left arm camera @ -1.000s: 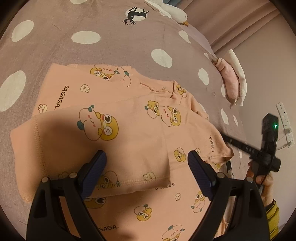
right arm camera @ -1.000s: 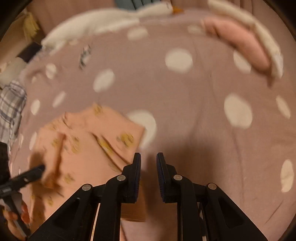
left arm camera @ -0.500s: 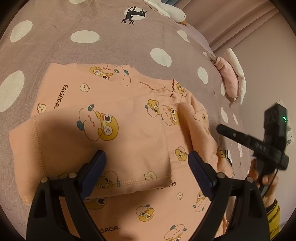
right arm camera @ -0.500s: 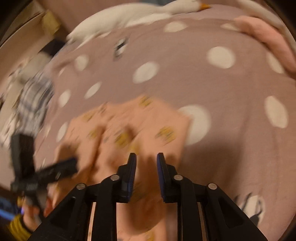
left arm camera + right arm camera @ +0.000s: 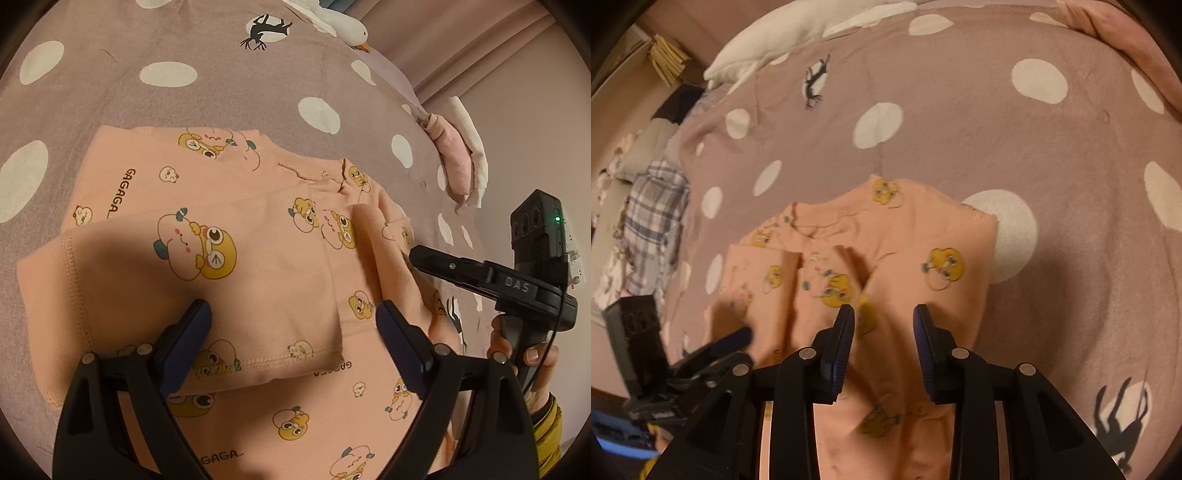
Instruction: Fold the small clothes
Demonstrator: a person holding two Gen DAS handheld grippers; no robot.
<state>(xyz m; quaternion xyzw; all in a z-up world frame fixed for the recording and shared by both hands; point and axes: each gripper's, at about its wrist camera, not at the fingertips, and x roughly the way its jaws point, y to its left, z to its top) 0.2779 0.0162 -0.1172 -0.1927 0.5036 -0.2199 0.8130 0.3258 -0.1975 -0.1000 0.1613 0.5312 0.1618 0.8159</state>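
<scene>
A peach top [image 5: 266, 266] printed with cartoon figures lies on the mauve dotted bedspread [image 5: 221, 107], its left sleeve folded across the body. My left gripper [image 5: 291, 325] hovers low over that sleeve, jaws wide open and empty. From the right, my right gripper [image 5: 417, 254] reaches to the top's folded-in right edge, held by a hand [image 5: 532, 354]. In the right wrist view my right gripper [image 5: 882, 321] hangs above the top [image 5: 923, 240]; its jaws are opening and no cloth is pinched between them. My left gripper [image 5: 731, 339] shows blurred at the lower left there.
A white goose plush [image 5: 343, 26] lies at the far end of the bed. Folded pink and white clothes [image 5: 458, 162] are stacked by the right edge near the wall. A plaid cloth [image 5: 653, 206] hangs off the bed's left side.
My right gripper swung in over the top from the right, and its jaws widened from nearly shut. The top's right edge now lies folded toward the middle. The left gripper stayed put.
</scene>
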